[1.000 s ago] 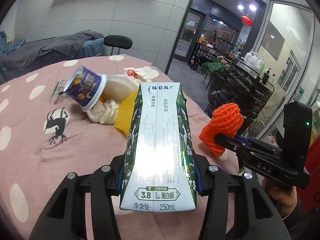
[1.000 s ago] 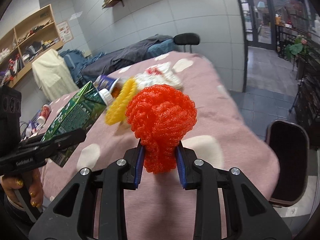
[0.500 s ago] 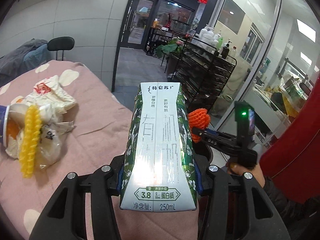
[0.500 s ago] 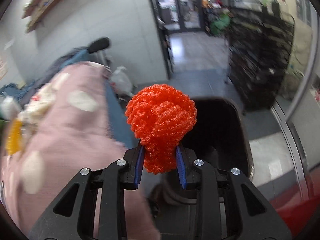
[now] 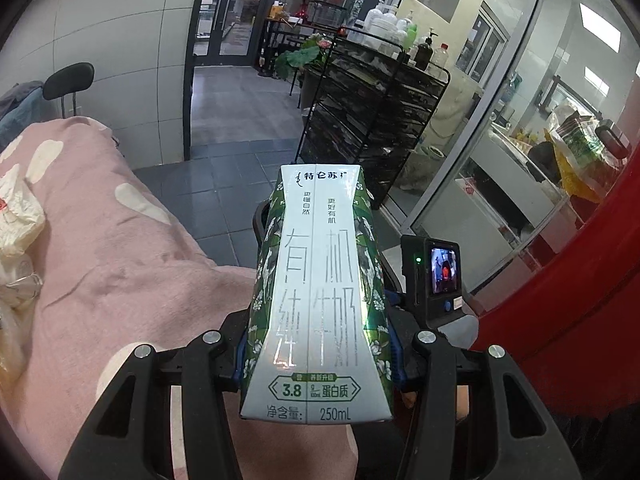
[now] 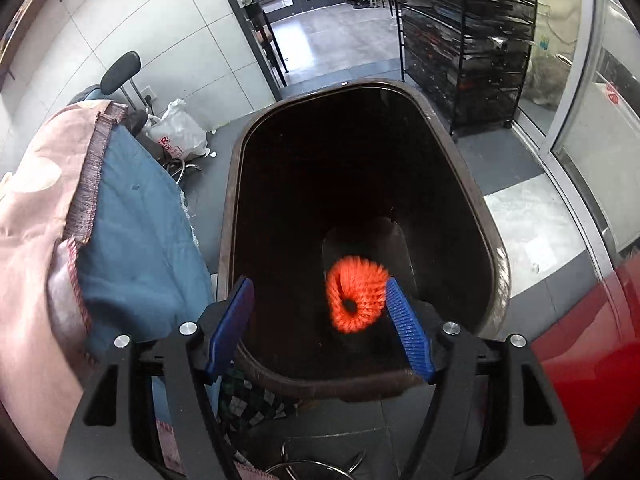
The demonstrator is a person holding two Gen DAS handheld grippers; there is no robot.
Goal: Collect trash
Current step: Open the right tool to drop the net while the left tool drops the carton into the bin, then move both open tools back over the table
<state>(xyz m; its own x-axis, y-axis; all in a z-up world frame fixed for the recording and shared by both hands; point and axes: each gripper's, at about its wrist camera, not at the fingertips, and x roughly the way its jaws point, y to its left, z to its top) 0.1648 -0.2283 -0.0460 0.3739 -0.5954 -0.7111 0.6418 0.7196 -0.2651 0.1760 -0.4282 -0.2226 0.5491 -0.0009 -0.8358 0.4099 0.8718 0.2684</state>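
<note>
On the left, your left hand-held gripper point(image 5: 318, 354) is clamped on the green-and-white milk carton point(image 5: 318, 292), upright over the pink spotted cloth's point(image 5: 120, 264) edge. To the right, your right hand-held gripper point(image 6: 320, 326) is over the dark trash bin point(image 6: 464, 184), jaws opening; the orange foam net point(image 6: 356, 294) sits blurred beside the right pad, inside the bin's mouth.

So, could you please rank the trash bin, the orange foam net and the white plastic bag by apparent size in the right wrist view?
1. trash bin
2. white plastic bag
3. orange foam net; alike, nearness uncertain.
</note>
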